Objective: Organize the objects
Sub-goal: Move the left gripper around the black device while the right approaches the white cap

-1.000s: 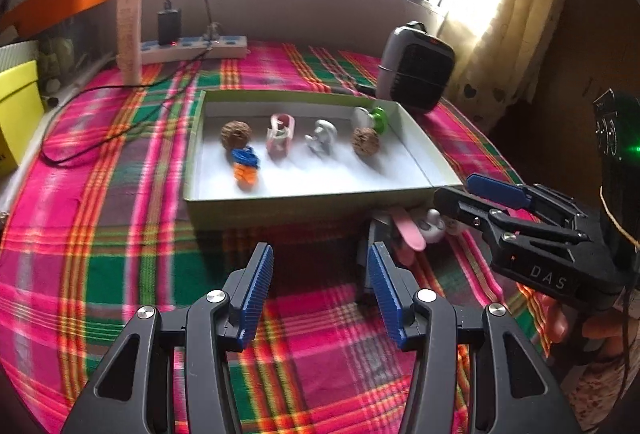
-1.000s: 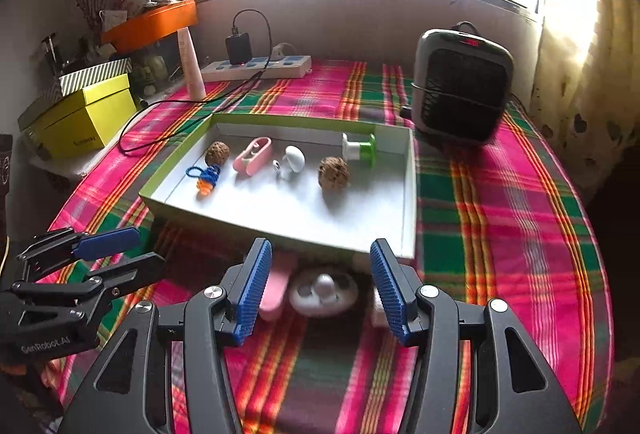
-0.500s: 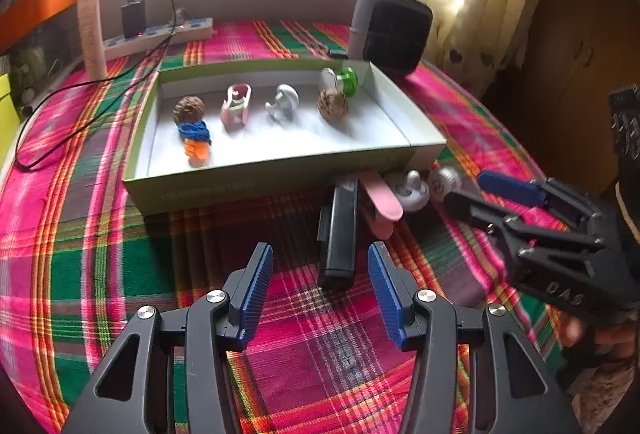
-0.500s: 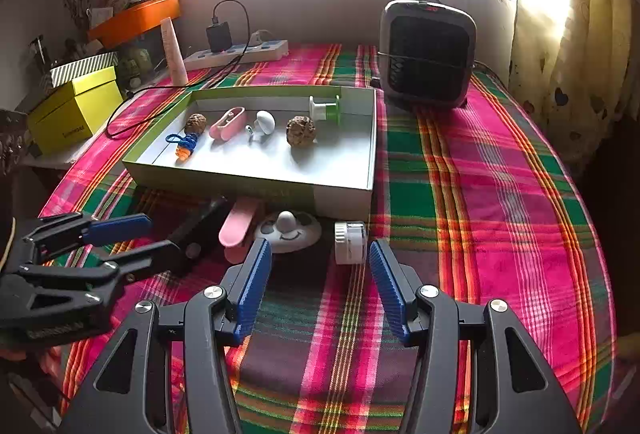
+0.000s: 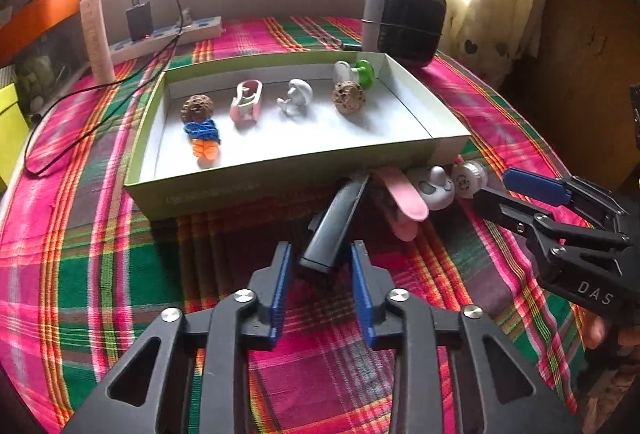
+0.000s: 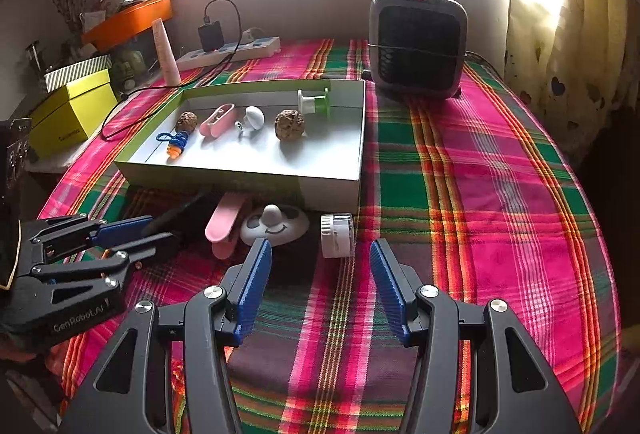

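My left gripper [image 5: 320,270] has its jaws narrowed around the near end of a black bar [image 5: 335,230]. The blue pads sit just beside its sides, and I cannot tell whether they touch. My right gripper [image 6: 320,270] has its jaws wide, holding nothing, with a white cap [image 6: 337,235] lying on its side just ahead at 12 o'clock.

Four loose things lie on the plaid cloth [image 6: 480,174] against the near wall of the tray [image 5: 280,174]: one black bar, one pink clip [image 5: 402,200], one white smiley disc [image 6: 275,226] and one white cap. From my left view the bar points to 12 o'clock, the clip is at 1 o'clock, and the disc and cap are further round toward 2 o'clock.

Inside the tray I count six things in a rough row: two brown walnuts [image 5: 197,107] [image 5: 349,96], one blue-and-orange toy [image 5: 204,138], one pink-and-white clip [image 5: 247,102], one white hook [image 5: 296,96] and one green-and-white spool [image 5: 356,72].

Beyond the tray stand one dark heater [image 6: 418,42] at 1 o'clock and one power strip [image 6: 228,52] at 11 o'clock with a black charger [image 6: 211,34] plugged in. One yellow box [image 6: 70,114] sits at 10 o'clock in my right view.
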